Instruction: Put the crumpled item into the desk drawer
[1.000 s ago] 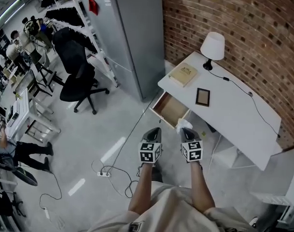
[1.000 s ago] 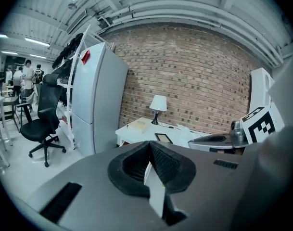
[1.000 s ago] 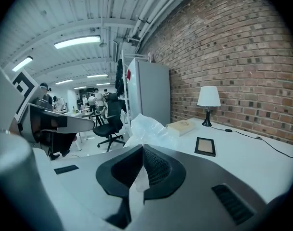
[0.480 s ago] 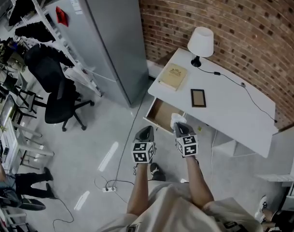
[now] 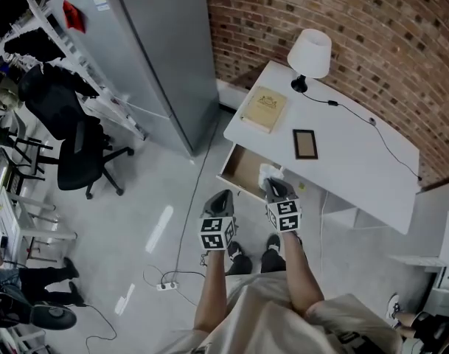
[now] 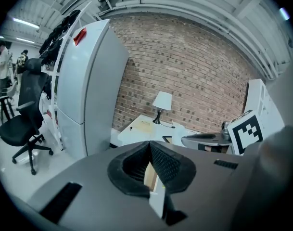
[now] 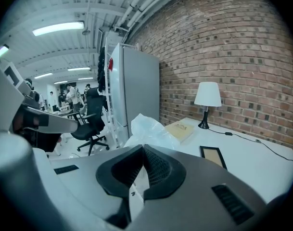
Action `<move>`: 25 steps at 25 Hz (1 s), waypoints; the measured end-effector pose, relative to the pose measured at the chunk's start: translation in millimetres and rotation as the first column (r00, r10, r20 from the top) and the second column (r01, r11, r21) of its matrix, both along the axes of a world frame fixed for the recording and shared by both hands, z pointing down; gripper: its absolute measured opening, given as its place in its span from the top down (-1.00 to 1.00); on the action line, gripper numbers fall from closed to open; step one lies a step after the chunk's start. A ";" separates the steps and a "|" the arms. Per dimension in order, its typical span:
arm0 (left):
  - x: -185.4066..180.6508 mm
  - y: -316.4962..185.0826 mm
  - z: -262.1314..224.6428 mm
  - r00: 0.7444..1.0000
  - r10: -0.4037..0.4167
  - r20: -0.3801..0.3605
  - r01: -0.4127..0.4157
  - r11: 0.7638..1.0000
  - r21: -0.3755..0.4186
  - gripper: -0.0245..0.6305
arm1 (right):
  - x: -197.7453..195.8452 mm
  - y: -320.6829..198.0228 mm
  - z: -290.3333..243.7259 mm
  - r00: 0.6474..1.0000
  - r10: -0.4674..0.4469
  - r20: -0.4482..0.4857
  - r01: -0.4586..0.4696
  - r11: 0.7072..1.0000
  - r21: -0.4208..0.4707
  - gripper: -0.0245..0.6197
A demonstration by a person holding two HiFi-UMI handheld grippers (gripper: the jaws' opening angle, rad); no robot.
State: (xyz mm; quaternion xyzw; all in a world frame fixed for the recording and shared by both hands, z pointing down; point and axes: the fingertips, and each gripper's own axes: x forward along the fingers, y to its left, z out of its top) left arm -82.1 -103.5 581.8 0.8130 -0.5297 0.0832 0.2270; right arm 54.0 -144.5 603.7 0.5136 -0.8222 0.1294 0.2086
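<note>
A crumpled white plastic item (image 7: pixel 148 131) sticks up from my right gripper (image 7: pixel 142 159), whose jaws are shut on it. In the head view that crumpled item (image 5: pixel 269 174) hangs at the near right corner of the open wooden drawer (image 5: pixel 243 171) of the white desk (image 5: pixel 342 172), with the right gripper (image 5: pixel 277 189) just behind it. My left gripper (image 5: pixel 220 205) is lower and to the left, over the floor in front of the drawer. Its jaws (image 6: pixel 148 160) are shut with nothing between them.
On the desk are a white lamp (image 5: pixel 310 54), a tan book (image 5: pixel 265 109), a dark picture frame (image 5: pixel 306 144) and a black cable (image 5: pixel 371 127). A grey refrigerator (image 5: pixel 154 43) stands left of the desk against the brick wall. A black office chair (image 5: pixel 73 142) is further left.
The view has drawn closer to the desk. My right gripper with the crumpled item has come up to the open drawer's near corner. The left gripper has kept its place beside it.
</note>
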 end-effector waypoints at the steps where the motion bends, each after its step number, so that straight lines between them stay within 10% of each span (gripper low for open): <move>1: -1.4 -1.9 2.7 1.000 -0.001 0.002 0.001 1.000 -0.006 0.87 | -2.3 -6.1 2.3 1.000 -0.008 -0.006 0.008 1.000 0.001 0.84; 25: 2.8 -61.9 98.4 0.986 -0.162 0.029 0.165 0.979 -0.118 0.87 | -69.6 -110.4 140.3 0.884 -0.440 -0.155 0.417 0.894 -0.161 0.84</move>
